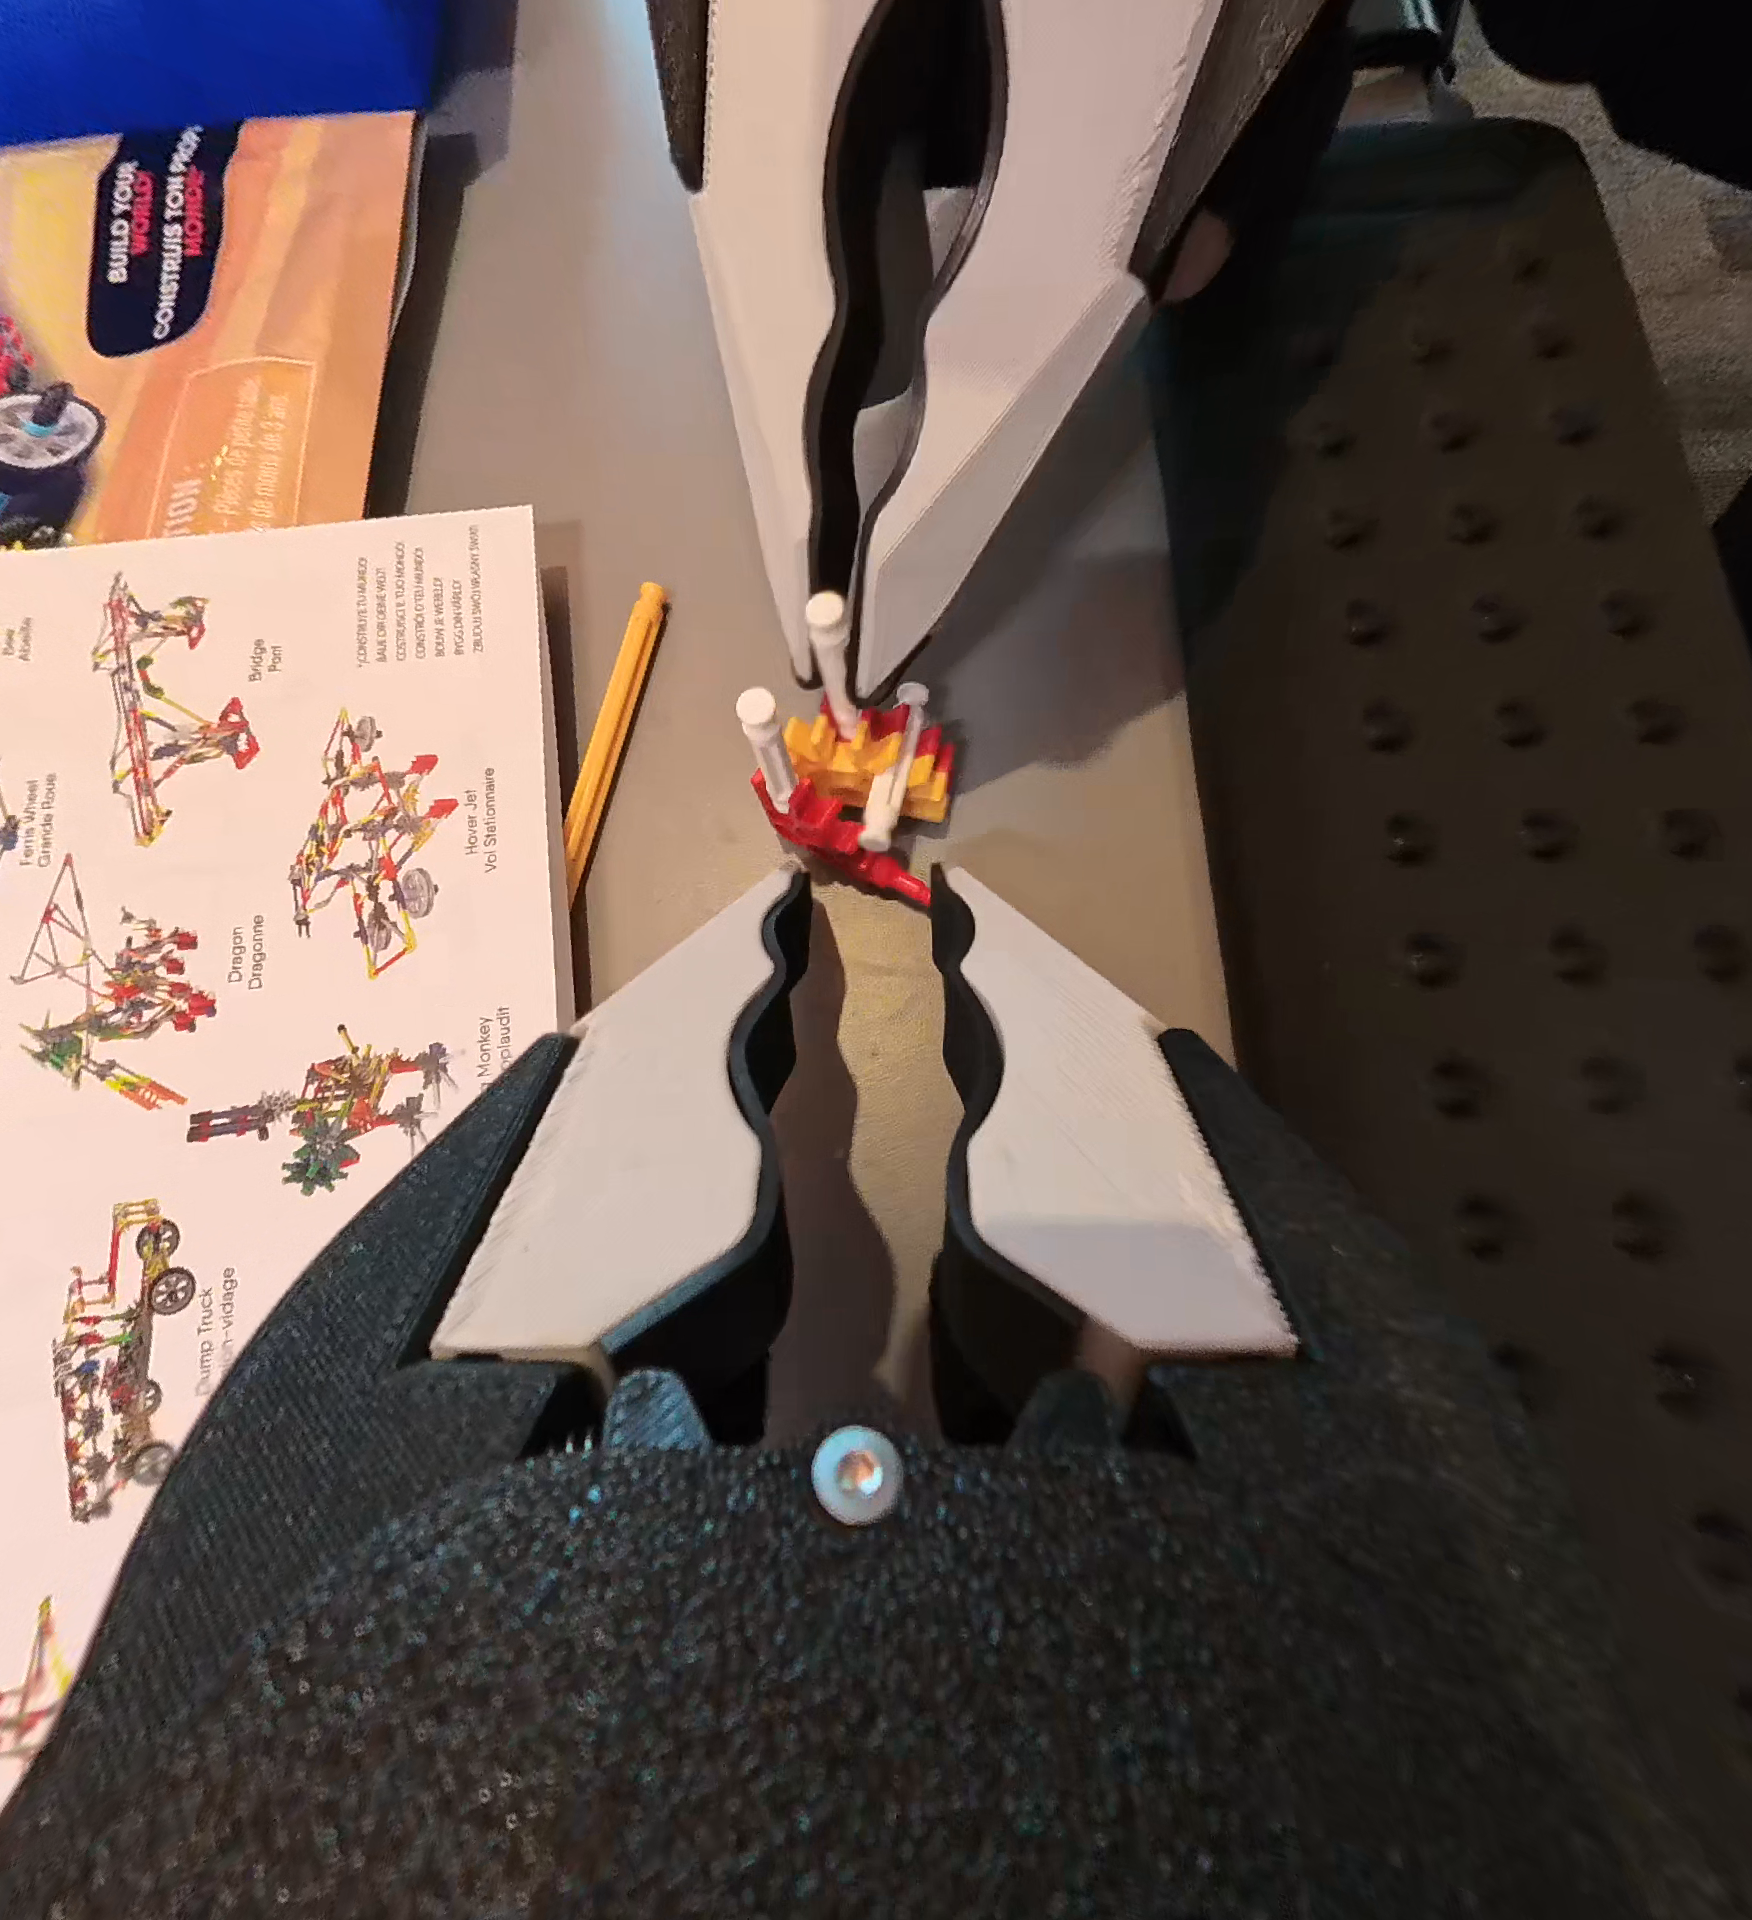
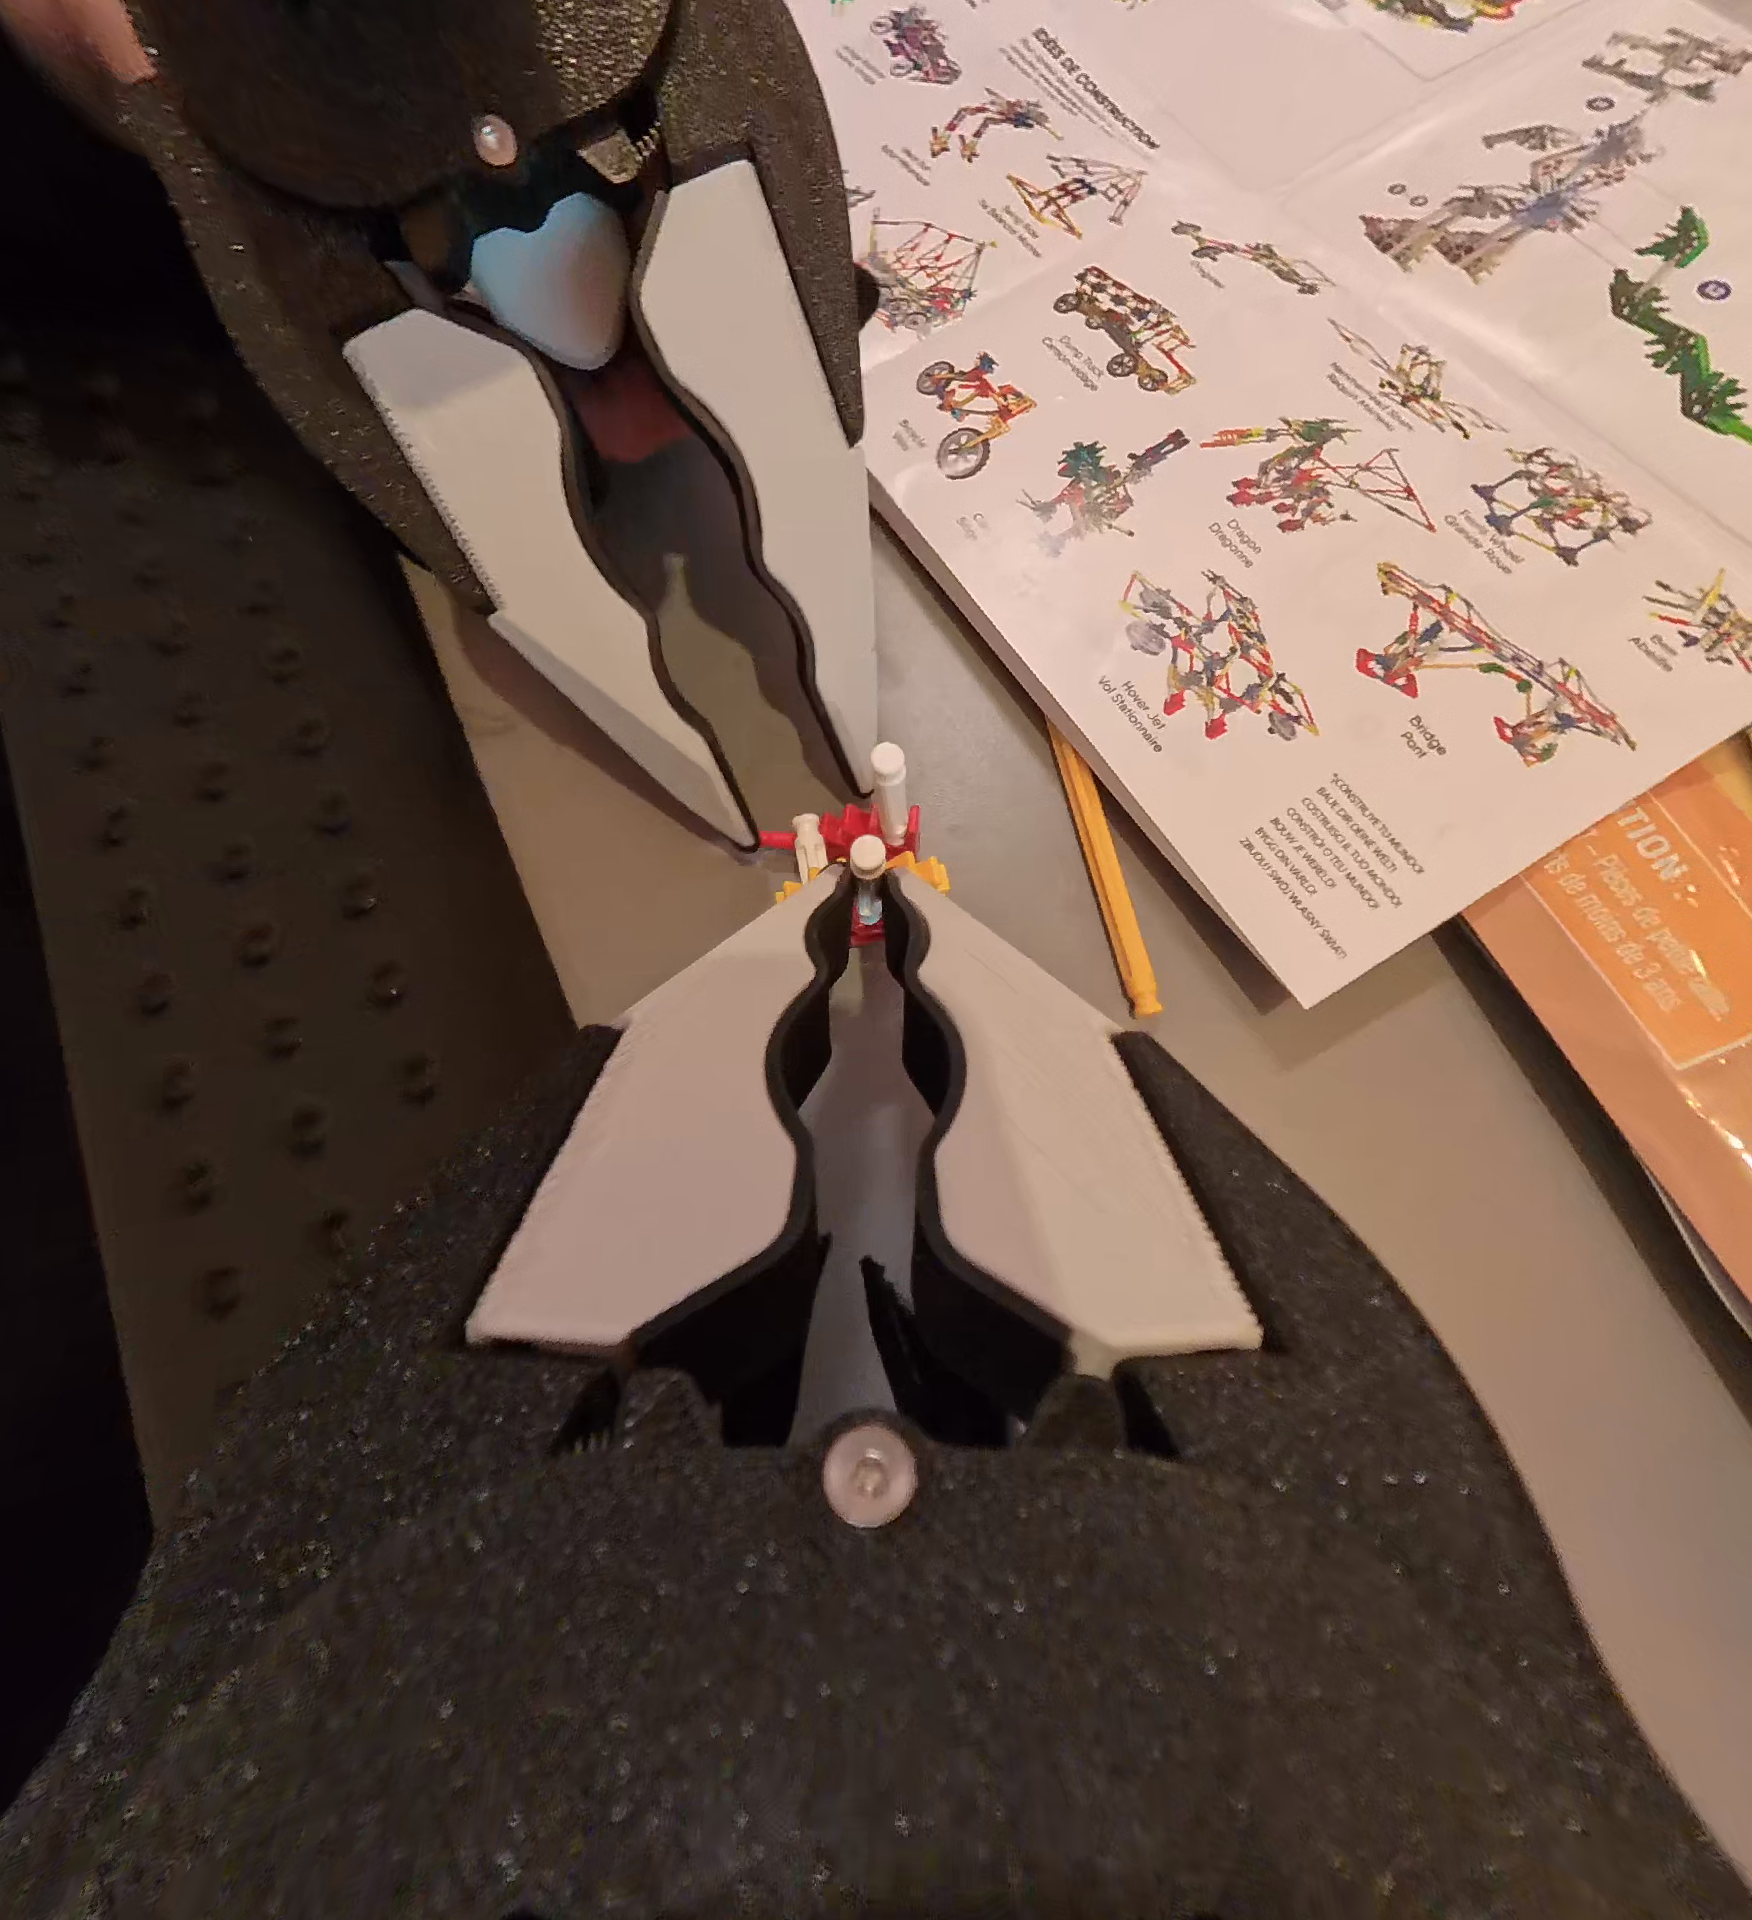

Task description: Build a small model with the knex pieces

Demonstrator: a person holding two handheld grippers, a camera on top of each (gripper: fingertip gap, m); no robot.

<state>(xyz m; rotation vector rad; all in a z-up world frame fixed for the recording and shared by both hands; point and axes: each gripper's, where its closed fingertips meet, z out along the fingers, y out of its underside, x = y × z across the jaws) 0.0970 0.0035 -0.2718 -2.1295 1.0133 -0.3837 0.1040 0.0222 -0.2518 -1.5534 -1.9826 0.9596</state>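
Observation:
A small assembly (image 1: 851, 774) of red and yellow connectors with short white rods hangs between my two grippers, just above the grey table (image 1: 591, 364). My left gripper (image 1: 869, 878) has its tips closed on the red connector at the assembly's near end, jaws a connector's width apart. My right gripper (image 1: 836, 681) comes in from the far side, shut on a white rod of the assembly. In the right wrist view the right gripper (image 2: 867, 883) pinches the assembly (image 2: 867, 831), and the left gripper (image 2: 804, 816) meets it from above.
A loose yellow rod (image 1: 612, 727) lies on the table beside an open printed booklet (image 1: 228, 883). An orange toy box (image 1: 228, 312) lies beyond it, with something blue (image 1: 124, 62) behind. A black perforated surface (image 1: 1474, 727) runs along the table's other side. My left and right fingertips are right by each other.

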